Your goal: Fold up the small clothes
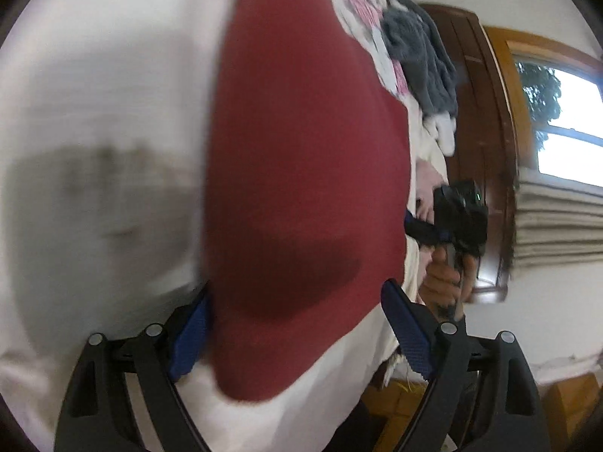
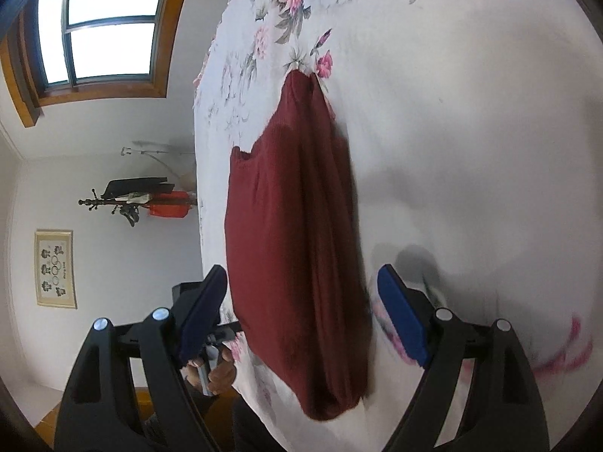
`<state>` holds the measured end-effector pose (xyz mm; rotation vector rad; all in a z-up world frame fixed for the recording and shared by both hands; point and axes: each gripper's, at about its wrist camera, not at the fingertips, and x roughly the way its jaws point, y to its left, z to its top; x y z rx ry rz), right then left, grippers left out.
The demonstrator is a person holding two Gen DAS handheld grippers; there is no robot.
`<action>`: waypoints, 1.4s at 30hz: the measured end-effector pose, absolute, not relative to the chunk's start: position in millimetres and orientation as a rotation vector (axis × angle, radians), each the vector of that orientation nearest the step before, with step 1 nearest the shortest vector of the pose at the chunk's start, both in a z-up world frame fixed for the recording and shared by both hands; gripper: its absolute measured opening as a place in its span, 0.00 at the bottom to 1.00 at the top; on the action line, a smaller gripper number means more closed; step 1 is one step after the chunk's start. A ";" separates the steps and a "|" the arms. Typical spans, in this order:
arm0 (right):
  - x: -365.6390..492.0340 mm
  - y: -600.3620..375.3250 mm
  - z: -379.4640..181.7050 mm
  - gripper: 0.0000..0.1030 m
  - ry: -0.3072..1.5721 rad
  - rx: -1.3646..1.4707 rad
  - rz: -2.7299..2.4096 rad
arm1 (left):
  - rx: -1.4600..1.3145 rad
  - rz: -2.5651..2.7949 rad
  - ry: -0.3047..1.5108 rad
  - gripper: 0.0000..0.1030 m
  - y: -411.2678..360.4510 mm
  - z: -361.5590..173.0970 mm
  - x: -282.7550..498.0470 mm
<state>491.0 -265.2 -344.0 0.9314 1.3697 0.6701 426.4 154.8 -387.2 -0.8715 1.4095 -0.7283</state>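
Between the spread fingers of the left gripper lies the dark red garment, flat on the white floral bedsheet, its long axis running straight ahead from the tool. The right gripper faces the same cloth from the opposite end, jaws likewise wide apart and holding nothing, the near edge sitting just ahead of its blue pads. Neither tool touches the fabric as far as I can tell. Both seem about equally near. The garment looks already doubled lengthwise, soft, ribbed, with gentle creases. A grey fleecy pile sits well beyond.
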 end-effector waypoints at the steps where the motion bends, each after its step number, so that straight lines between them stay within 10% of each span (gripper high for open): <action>1: 494.3 -265.3 -345.7 0.80 1.373 0.937 0.673 | -0.866 -0.749 1.420 0.84 149.5 -388.8 429.4; 32: 573.4 -204.2 -376.9 0.81 1.458 0.882 0.832 | -0.995 -0.803 1.420 0.57 150.5 -403.0 415.0; 36: 569.1 -202.7 -379.7 0.40 1.468 0.847 0.805 | -0.990 -0.763 1.435 0.45 151.9 -402.8 414.8; 42: 562.9 -202.3 -372.0 0.35 1.426 0.836 0.777 | -0.985 -0.733 1.433 0.31 153.4 -396.0 415.2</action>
